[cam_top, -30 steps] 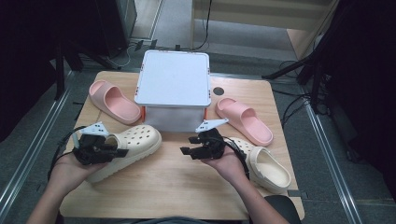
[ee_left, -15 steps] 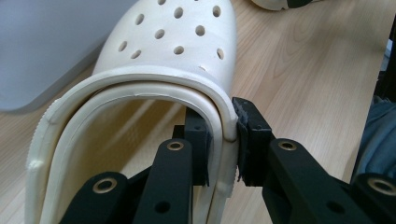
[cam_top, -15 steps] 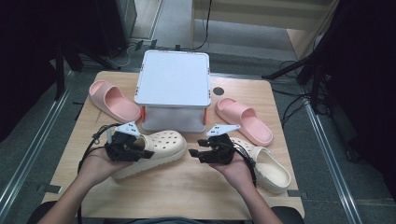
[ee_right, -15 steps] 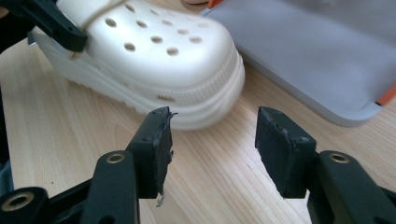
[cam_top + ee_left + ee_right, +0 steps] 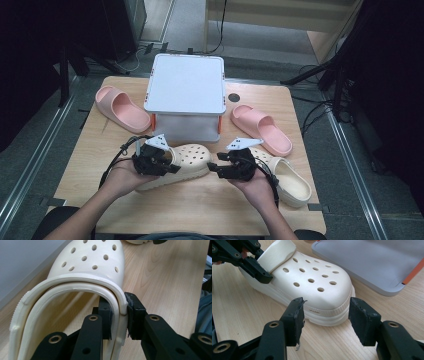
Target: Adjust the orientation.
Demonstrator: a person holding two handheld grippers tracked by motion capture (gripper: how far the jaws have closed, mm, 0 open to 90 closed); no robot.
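Centrally, cream clog (image 5: 187,159) lies on desk (image 5: 200,205), just before grey box (image 5: 186,95). Left gripper (image 5: 119,315) fingers pinch its heel rim. Right gripper (image 5: 325,317) fingers released, spread wide, pointing at its toe, not touching.

2 pink slides (image 5: 121,108) flank a lidded grey box (image 5: 186,100); another cream clog (image 5: 287,180) lies right.

The wooden table (image 5: 95,150) carries a lidded box (image 5: 186,95) beyond both grippers, two pink slides (image 5: 121,108) flanking it, one cream clog (image 5: 192,159) between the grippers, and another (image 5: 290,181) beside the right one.
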